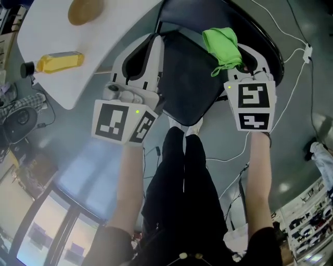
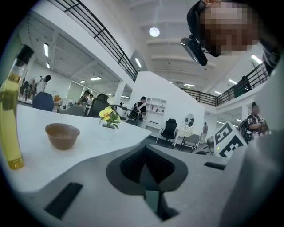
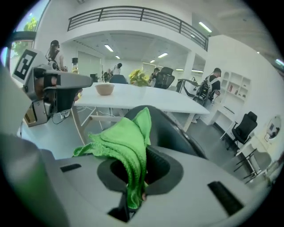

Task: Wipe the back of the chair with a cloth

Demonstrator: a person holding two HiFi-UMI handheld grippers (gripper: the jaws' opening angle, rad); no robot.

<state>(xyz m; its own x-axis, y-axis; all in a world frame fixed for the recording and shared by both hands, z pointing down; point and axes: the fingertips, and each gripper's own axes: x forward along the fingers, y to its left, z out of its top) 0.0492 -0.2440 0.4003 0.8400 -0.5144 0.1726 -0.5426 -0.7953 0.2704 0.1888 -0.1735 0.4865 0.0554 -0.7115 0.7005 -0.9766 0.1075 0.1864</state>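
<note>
The white table (image 1: 122,28) fills the upper left, its edge close beside the black chair (image 1: 187,72). The person stands right behind the chair, dark trousers (image 1: 182,182) below it. The left gripper (image 2: 153,200) is held over the gap between table and chair, jaws together with nothing in them. The right gripper (image 3: 133,203) pinches the green cloth (image 3: 124,146), bunched just over the chair's back; whether they touch, I can't tell. A yellow bottle (image 1: 60,61) and brown bowl (image 1: 85,10) sit on the table, and a white cable (image 1: 296,83) trails across the floor.

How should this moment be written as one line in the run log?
right hand-held gripper: shut on green cloth | left hand-held gripper: shut, empty | chair back: near cloth, contact unclear
</note>
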